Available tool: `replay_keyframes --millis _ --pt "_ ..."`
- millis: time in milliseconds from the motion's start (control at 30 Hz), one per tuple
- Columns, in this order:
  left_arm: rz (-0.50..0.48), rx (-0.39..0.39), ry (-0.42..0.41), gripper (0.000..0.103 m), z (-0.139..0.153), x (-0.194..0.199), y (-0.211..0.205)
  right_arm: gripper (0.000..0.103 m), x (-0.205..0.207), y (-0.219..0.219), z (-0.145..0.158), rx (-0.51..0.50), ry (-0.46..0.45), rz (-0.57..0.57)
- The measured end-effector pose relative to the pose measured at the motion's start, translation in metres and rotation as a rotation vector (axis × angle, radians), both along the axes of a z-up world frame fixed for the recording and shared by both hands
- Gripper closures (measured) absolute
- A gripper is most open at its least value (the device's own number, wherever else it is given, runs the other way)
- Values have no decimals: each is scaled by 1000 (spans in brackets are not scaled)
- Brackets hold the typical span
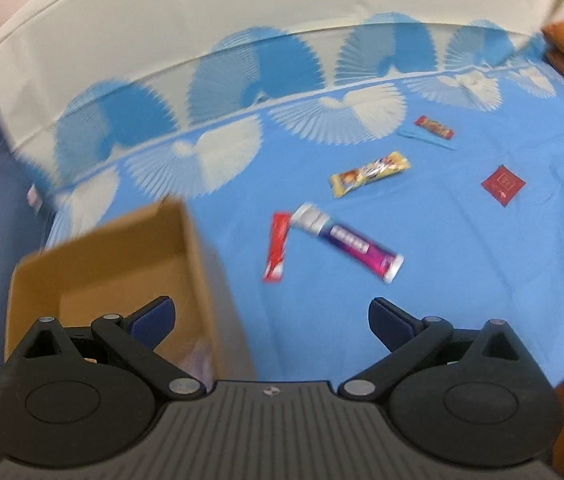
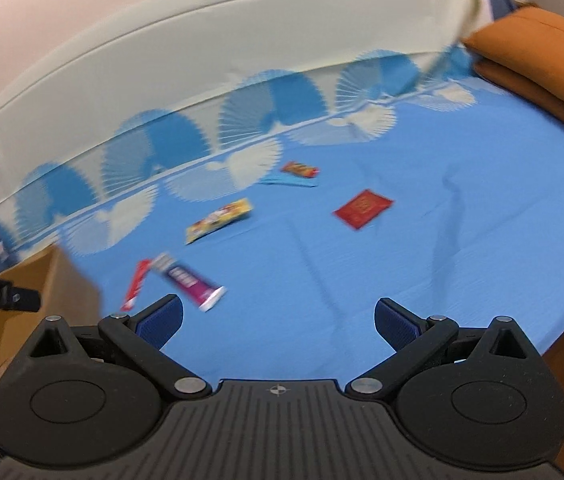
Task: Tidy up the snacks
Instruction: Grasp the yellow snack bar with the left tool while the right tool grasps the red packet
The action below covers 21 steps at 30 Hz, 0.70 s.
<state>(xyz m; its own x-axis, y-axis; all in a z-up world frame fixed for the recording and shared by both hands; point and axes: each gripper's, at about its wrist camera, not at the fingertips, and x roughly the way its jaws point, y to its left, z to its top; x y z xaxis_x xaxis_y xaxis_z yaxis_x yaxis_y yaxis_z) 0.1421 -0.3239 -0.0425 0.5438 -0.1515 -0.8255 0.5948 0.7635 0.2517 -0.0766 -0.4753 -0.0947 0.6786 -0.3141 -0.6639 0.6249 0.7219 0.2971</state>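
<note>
Cardboard box (image 1: 121, 264) stood leftmost; right of it five snack packets lay (one red stick (image 1: 276, 253), one purple tube (image 1: 352, 242), one yellow (image 1: 369, 173), two red). Left gripper (image 1: 271, 318) and right gripper (image 2: 277, 318) gaped wide, empty.

blue fan-print cloth (image 1: 482, 240), orange cushion (image 2: 542, 52)

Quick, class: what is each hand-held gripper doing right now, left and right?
Left hand-held gripper: open, holding nothing.
Right hand-held gripper: open, holding nothing.
</note>
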Motion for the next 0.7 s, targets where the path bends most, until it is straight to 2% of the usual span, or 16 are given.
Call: replay_keyframes --millis 100,267,400,433,500,567,633,700 --pt "-84 24 -13 0 -20 29 -36 1 19 -32 -14 5 18 -65" --pt "-208 57 10 0 -65 85 -109 0 58 -94 -45 40 47 -185" --pt "-241 89 48 0 -114 116 -159 0 105 -143 -85 73 105 -230" --pt "-235 107 52 0 -127 123 -170 0 122 -157 -99 84 127 -211" --pt "-221 124 63 0 -148 137 -188 0 147 -177 -121 103 190 -243" --pt "-229 137 80 0 -165 149 -204 0 168 -193 -143 125 208 -247" --pt "-239 169 76 0 -181 160 -220 0 183 -203 -167 107 258 -269" --pt "-237 199 95 0 -195 171 -229 0 192 -193 -173 -22 262 -278"
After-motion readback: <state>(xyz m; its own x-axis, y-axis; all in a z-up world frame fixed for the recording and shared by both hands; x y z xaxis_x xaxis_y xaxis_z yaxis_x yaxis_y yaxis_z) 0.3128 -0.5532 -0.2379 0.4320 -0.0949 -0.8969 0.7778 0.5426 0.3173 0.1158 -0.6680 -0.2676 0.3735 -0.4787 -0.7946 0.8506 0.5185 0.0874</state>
